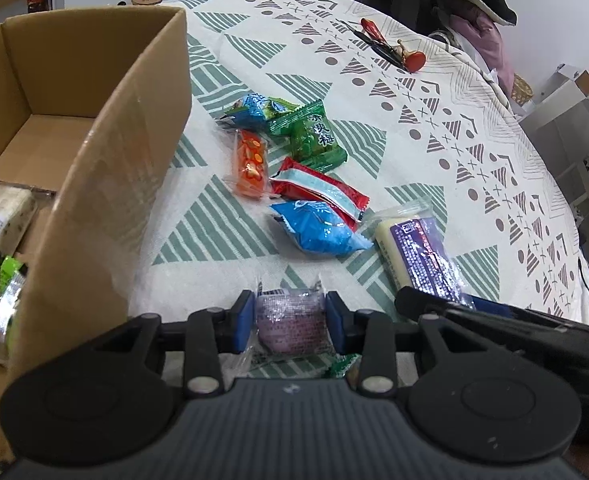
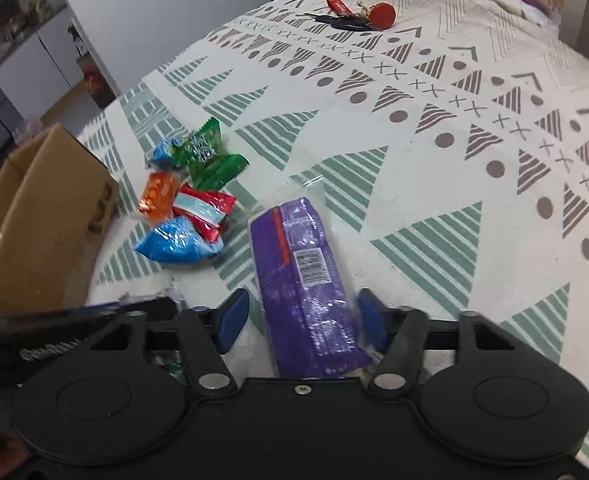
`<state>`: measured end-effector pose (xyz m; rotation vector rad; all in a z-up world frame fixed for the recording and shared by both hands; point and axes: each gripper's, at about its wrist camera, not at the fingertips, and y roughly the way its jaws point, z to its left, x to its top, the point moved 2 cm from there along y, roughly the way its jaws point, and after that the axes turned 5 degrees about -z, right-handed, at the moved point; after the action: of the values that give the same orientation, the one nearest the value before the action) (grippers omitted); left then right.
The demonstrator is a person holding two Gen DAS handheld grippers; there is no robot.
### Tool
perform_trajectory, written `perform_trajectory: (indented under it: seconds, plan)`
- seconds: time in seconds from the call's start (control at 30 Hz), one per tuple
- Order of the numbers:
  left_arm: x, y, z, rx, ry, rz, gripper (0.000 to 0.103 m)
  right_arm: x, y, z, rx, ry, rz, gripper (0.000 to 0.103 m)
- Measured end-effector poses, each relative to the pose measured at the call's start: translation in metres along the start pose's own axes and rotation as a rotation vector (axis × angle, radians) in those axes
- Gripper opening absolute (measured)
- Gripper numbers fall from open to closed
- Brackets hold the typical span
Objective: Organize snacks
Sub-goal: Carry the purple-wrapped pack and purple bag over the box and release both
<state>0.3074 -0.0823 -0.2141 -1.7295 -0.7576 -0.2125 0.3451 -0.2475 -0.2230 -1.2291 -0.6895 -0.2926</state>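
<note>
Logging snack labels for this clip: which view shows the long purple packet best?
The right wrist view: the long purple packet lies lengthwise between the right claw, barcode visible, fingers apart around it. The left wrist view shows it only at the side, glare-covered, partly hidden by the other tool.

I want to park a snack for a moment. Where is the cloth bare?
Bare cloth lies right of the purple pack, and between the snack pile and the keys. Beside the box it is crowded.
</note>
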Motion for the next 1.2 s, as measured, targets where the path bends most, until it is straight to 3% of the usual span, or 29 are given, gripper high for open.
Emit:
perform_trajectory:
  seconds: [0.07,0.17,0.73,1.2]
  plan:
    - [0.000,-0.005,0.000,-0.002,0.000,-0.009,0.037,-0.001,-0.002,-0.002,0.017,0.013,0.006,0.037]
    - [0.002,-0.014,0.001,-0.007,0.003,-0.023,0.037,-0.001,-0.007,-0.006,0.044,0.061,0.005,0.033]
    - [0.024,-0.086,0.003,-0.038,0.016,-0.154,0.037,0.017,-0.053,0.032,0.144,0.112,-0.124,0.032]
    - [0.049,-0.133,0.041,-0.015,-0.020,-0.245,0.037,0.036,-0.075,0.083,0.210,0.150,-0.208,0.032]
